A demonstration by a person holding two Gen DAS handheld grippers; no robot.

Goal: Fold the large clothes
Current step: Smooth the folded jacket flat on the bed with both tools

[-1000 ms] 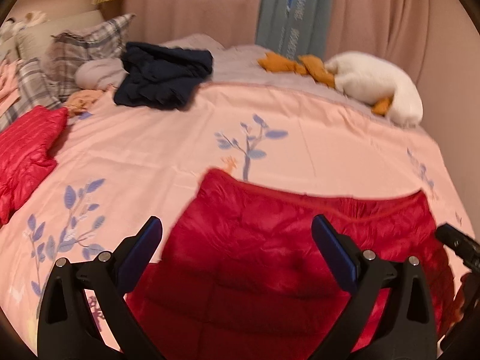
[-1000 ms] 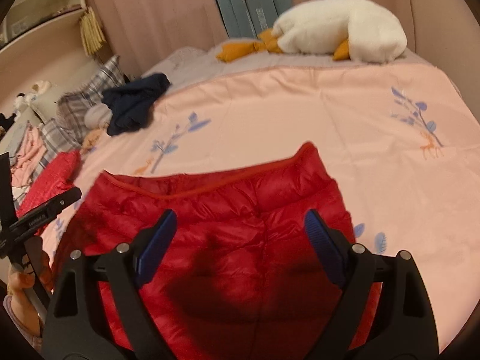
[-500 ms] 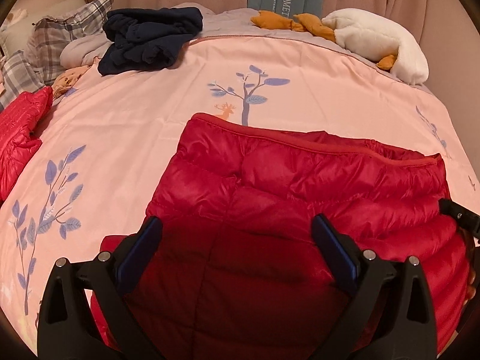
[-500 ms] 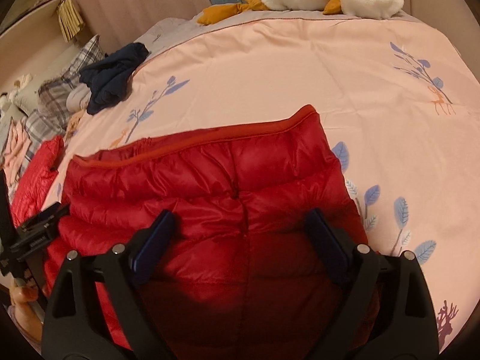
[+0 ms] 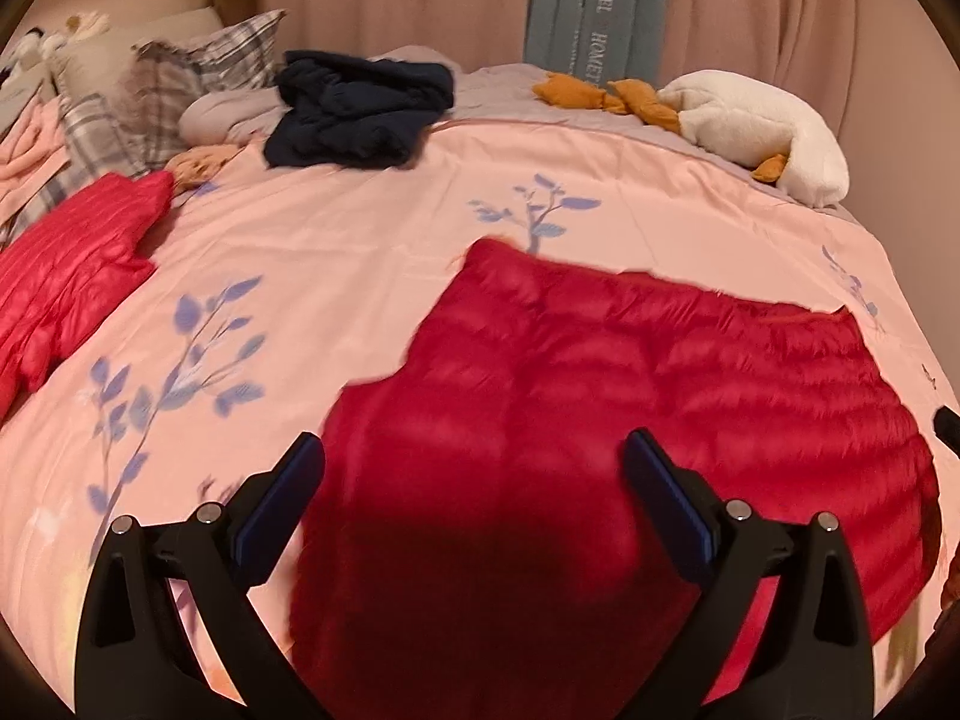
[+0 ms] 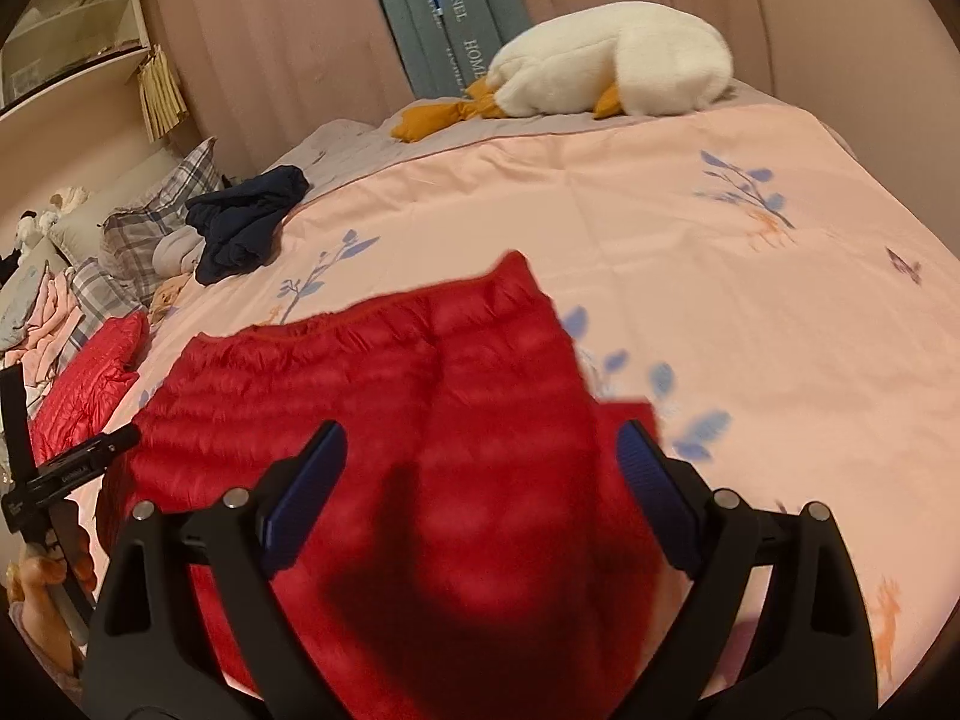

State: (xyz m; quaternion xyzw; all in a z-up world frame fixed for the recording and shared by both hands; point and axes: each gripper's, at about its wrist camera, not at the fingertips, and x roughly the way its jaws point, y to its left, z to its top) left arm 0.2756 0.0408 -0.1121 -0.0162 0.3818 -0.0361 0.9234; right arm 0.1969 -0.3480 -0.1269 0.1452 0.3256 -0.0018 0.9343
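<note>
A red quilted down garment [image 5: 600, 420] [image 6: 390, 408] lies spread on the pink bedspread [image 5: 360, 252] [image 6: 690, 252] near the bed's front edge. My left gripper [image 5: 474, 492] hovers open above the garment's near left part, with nothing between its blue-padded fingers [image 5: 282, 498]. My right gripper [image 6: 480, 480] is also open over the near right part, and its fingers [image 6: 654, 486] hold nothing. A small red flap [image 6: 630, 414] sticks out at the garment's right edge. The left gripper's body [image 6: 66, 468] and a hand show at the left of the right wrist view.
A second red quilted garment [image 5: 72, 264] lies at the left. A crumpled navy garment [image 5: 360, 114], plaid pillows [image 5: 180, 78] and a white plush goose [image 5: 756, 132] sit at the far side. Curtains hang behind the bed. Shelves [image 6: 72, 42] stand at the far left.
Both grippers dipped close over the red garment half a second ago and have since pulled back and up. They stayed open throughout. The garment now lies a little more spread.
</note>
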